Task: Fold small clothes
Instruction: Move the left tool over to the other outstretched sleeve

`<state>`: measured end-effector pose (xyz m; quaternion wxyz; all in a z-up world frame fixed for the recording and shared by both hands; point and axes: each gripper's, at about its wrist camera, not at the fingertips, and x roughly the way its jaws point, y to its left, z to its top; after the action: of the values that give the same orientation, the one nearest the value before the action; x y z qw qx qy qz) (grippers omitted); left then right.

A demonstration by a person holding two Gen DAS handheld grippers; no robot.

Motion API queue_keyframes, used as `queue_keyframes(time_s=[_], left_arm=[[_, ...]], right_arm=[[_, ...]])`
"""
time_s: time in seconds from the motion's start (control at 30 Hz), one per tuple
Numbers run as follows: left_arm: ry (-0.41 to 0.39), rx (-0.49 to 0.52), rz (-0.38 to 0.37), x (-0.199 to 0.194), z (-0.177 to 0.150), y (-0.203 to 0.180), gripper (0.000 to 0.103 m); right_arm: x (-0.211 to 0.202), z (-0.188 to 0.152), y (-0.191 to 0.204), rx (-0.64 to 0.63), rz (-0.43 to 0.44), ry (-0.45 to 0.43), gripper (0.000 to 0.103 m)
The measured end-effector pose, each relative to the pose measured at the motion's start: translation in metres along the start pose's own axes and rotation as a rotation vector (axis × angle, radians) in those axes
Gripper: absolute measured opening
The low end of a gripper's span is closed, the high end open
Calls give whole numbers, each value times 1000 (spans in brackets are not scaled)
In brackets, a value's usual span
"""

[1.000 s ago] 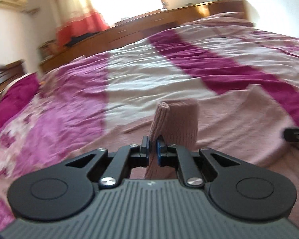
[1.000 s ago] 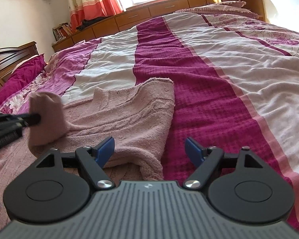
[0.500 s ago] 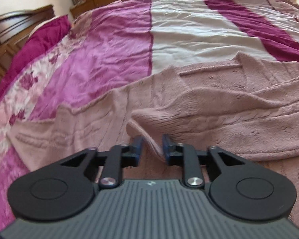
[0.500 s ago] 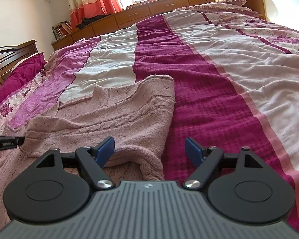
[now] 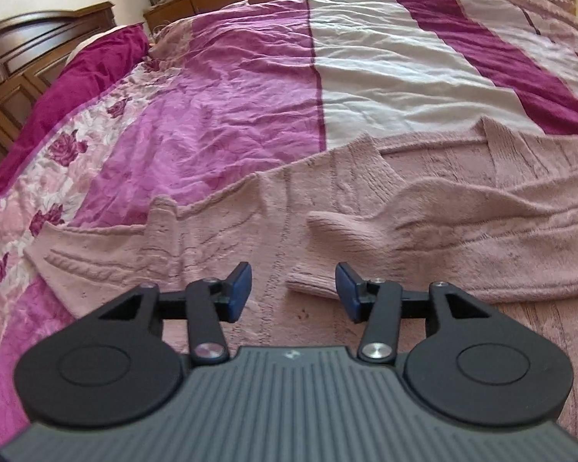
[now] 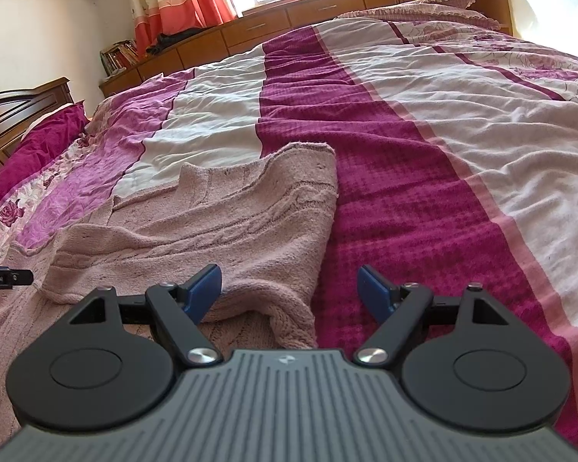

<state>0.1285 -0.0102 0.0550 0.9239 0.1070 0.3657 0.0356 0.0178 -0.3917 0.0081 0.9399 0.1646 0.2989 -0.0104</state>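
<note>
A dusty-pink knit sweater (image 5: pixel 424 196) lies on the bed, its right side folded over the body. One sleeve lies across it, and the ribbed cuff (image 5: pixel 312 287) rests just ahead of my left gripper (image 5: pixel 293 290), which is open and empty, low over the sweater. In the right wrist view the sweater (image 6: pixel 227 227) lies left of centre. My right gripper (image 6: pixel 289 292) is open and empty over the sweater's near folded edge. The left gripper's tip (image 6: pixel 4 277) shows at the left edge.
The bed carries a striped quilt (image 6: pixel 424 161) of magenta, white and pink. A dark wooden headboard (image 5: pixel 31 50) and a magenta pillow (image 5: pixel 69 81) lie at the left. Wooden drawers (image 6: pixel 296 15) and curtains stand beyond the bed.
My left gripper carried the sleeve cuff over and down, laid it across the sweater body, then opened and let go. The right gripper stayed open and still.
</note>
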Motion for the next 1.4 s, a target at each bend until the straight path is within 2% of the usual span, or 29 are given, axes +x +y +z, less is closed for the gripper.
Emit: queue_keyframes(time_s=[0.1,0.3,0.6,0.77,0.8,0.83,0.9,1.0,1.07,1.27,1.37,1.4], left_arm=[[-4,-56,-13,4,2,10,50],[8,-166,-85,24,7,21,50],[6,-149,-154,52,8,9,50],[11,-227,-207,61,-1,11,48],[7,-238,-220,60,-2,12,39],[2,-240,-244,59,-3,13,14],[-10,-257,-262,53,-3,17,12],[-80,-257,-192,35,0,24,12],[-93,-259,-153,32,2,31,12],[19,-235,-109,55,-2,28,16],[21,-202,-72,57,-6,23,26],[20,-182,-50,56,-6,21,34]], right_arm=[[1,-1,0,-1,-1,0,83],[1,0,0,0,-1,0,83],[2,-1,0,-1,2,-2,83],[4,-2,0,-7,4,-3,83],[4,-1,1,-9,4,-2,83],[4,-2,1,-9,4,-3,83],[5,-2,2,-8,4,-4,83],[4,-2,2,-8,4,-5,83],[5,-1,2,-6,4,-6,83],[6,-2,5,-27,-1,-5,83],[6,-2,4,-26,-1,-6,83],[6,-2,5,-24,0,-8,83]])
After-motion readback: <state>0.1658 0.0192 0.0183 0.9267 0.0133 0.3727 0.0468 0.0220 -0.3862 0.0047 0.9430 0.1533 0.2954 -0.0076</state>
